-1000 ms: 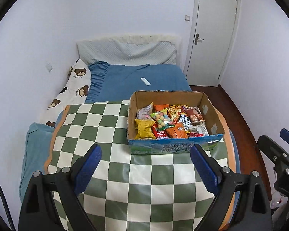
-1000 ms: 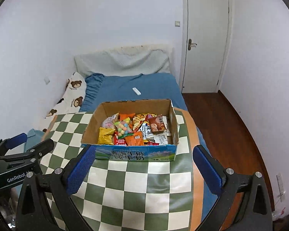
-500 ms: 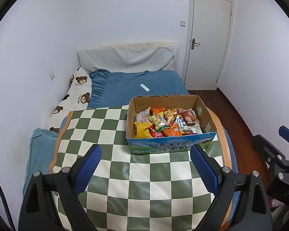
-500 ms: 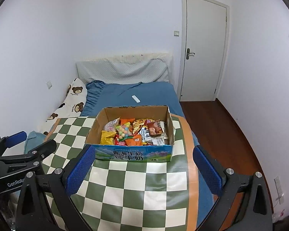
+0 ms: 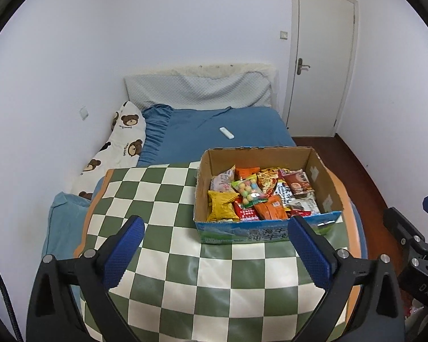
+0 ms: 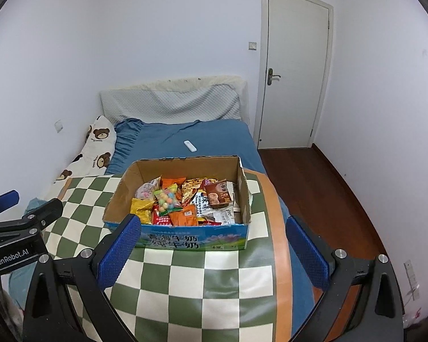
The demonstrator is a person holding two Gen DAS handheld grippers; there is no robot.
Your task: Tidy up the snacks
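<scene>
A cardboard box (image 5: pixel 259 154) with a blue printed front holds several snack packets, among them a yellow packet (image 5: pixel 222 205), a clear bag of coloured balls (image 5: pixel 248 191) and an orange packet (image 5: pixel 269 210). It stands on a green-and-white checkered cloth (image 5: pixel 162 199). The box also shows in the right wrist view (image 6: pixel 185 165). My left gripper (image 5: pixel 216 252) is open and empty, above the cloth in front of the box. My right gripper (image 6: pixel 211 249) is open and empty, in front of the box.
The cloth lies on a bed with a blue sheet (image 5: pixel 202 131), a bear-print pillow (image 5: pixel 119 142) at the left and a white remote (image 5: pixel 226 133) behind the box. A white door (image 6: pixel 294 68) and wooden floor (image 6: pixel 314 188) are to the right.
Both grippers have drawn back and risen from the box, so it looks smaller and farther. Both stay open and empty.
</scene>
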